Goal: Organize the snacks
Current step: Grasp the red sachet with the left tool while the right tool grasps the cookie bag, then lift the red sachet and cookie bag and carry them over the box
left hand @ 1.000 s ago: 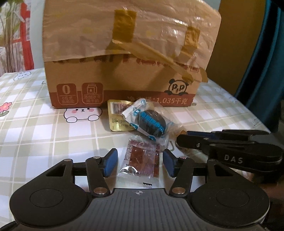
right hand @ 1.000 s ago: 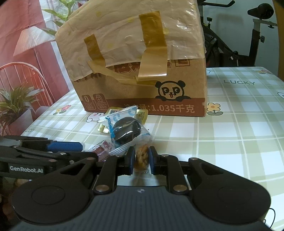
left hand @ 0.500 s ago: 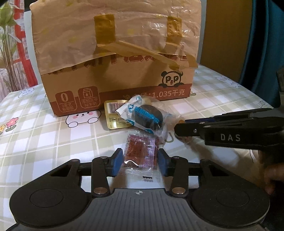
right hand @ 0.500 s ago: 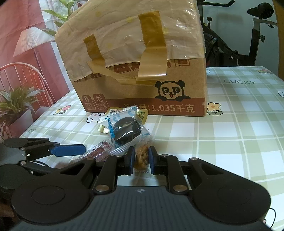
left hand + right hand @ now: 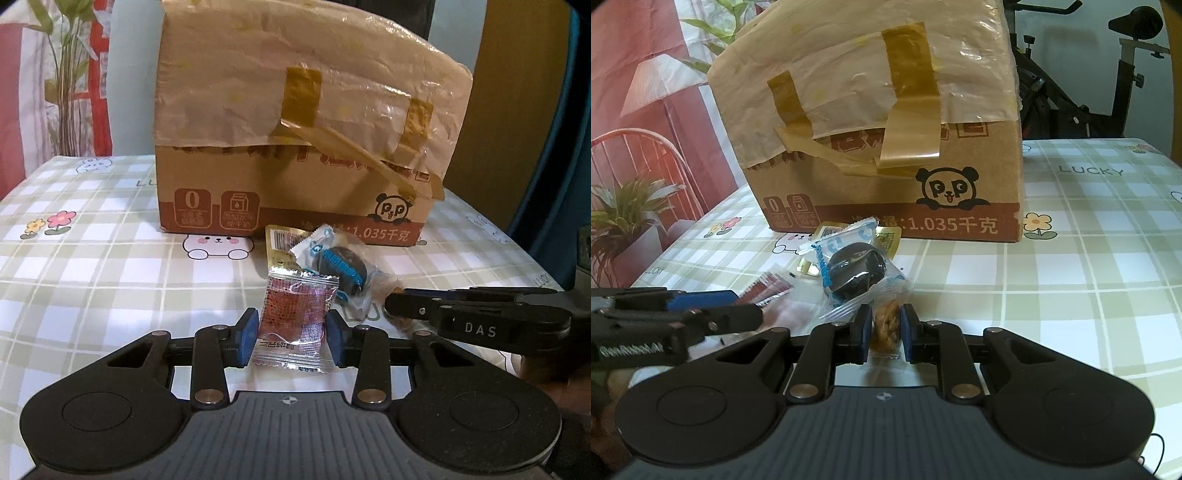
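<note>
My left gripper point(image 5: 291, 339) is shut on a red snack packet point(image 5: 295, 310) in a clear wrapper and holds it just off the checked tablecloth point(image 5: 92, 277). The right wrist view shows the same packet point(image 5: 768, 288) edge-on at the tip of the left gripper point(image 5: 738, 314). My right gripper point(image 5: 884, 328) is shut on a brown knobbly snack point(image 5: 885, 338) in clear wrap, low over the table. Between both grippers lies a dark round cake in a blue and white wrapper point(image 5: 340, 266) on top of a gold packet point(image 5: 280, 242).
A big taped cardboard box with a panda mark point(image 5: 295, 147) stands right behind the snacks. Potted plants point(image 5: 624, 218) stand off the table's left side. An exercise bike point(image 5: 1071, 92) is behind the table on the right.
The left gripper's jaws closed from wide apart onto the red packet and raised it off the cloth, moving left. The right gripper and its brown snack stayed put.
</note>
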